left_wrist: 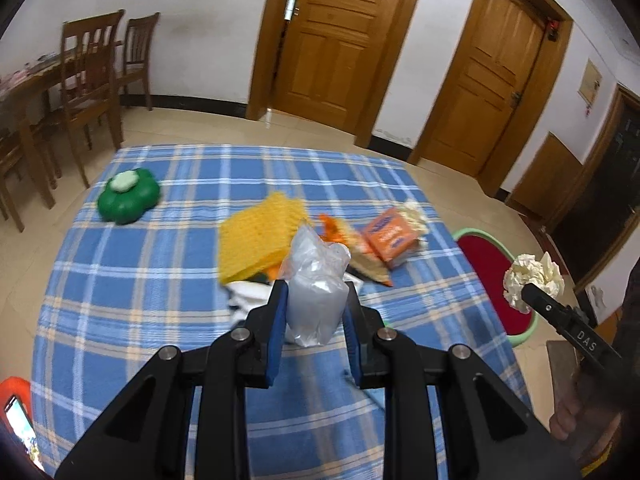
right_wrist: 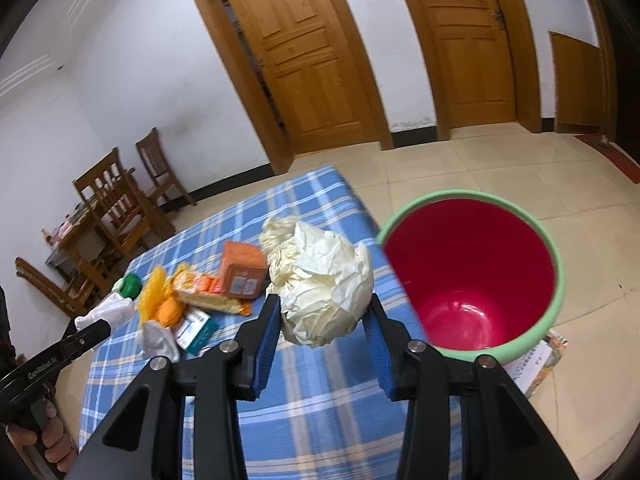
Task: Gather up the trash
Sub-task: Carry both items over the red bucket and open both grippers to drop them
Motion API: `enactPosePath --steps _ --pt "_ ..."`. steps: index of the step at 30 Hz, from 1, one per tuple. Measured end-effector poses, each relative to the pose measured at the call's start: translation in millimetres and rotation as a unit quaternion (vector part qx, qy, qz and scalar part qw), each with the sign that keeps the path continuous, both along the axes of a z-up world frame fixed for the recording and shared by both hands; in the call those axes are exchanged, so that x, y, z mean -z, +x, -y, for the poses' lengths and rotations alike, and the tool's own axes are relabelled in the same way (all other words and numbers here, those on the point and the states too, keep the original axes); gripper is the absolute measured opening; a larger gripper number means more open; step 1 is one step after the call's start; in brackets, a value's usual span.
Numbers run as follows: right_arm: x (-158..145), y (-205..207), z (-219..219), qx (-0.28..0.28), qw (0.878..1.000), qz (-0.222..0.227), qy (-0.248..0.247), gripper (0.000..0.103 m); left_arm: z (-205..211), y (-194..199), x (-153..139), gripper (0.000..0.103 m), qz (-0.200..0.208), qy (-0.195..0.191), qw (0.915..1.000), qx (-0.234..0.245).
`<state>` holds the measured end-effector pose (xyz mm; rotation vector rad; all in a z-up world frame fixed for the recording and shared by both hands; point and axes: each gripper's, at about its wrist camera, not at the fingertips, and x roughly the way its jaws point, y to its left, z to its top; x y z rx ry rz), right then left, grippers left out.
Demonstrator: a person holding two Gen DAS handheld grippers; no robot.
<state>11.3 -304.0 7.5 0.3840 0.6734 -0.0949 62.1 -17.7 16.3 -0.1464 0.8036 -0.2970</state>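
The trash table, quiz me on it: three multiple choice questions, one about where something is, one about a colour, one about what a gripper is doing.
1. Where does the bin stand?
A. On the floor beside the table's edge
B. On the checked tablecloth
C. On a chair

2. What colour is the inside of the bin?
A. Blue
B. Red
C. Yellow

3. What is the right gripper doing?
A. Hanging open and empty
B. Shut on a crumpled paper ball
C. Shut on the orange box

Answers:
1. A, since the right wrist view shows the bin on the tiled floor past the edge of the tablecloth.
2. B, since its inner wall and bottom are red under a pale green rim.
3. B, since the blue pads press both sides of the crumpled paper ball, while the orange box lies on the table.
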Motion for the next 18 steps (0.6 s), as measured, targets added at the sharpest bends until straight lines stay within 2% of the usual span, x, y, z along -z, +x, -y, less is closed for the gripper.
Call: enactPosePath --steps 9,18 --pt "7.8 -6.6 36.1 0.048 0.999 -0.011 -0.002 0.045 46.4 15.8 -3.0 0.026 -0.012 -0.001 0.9989 0.046" --pt "23.9 -11.4 66.0 0.088 0.996 -0.026 -0.001 0.045 102.5 30.5 0.9 0.026 -0.025 0.006 0.9942 0.105"
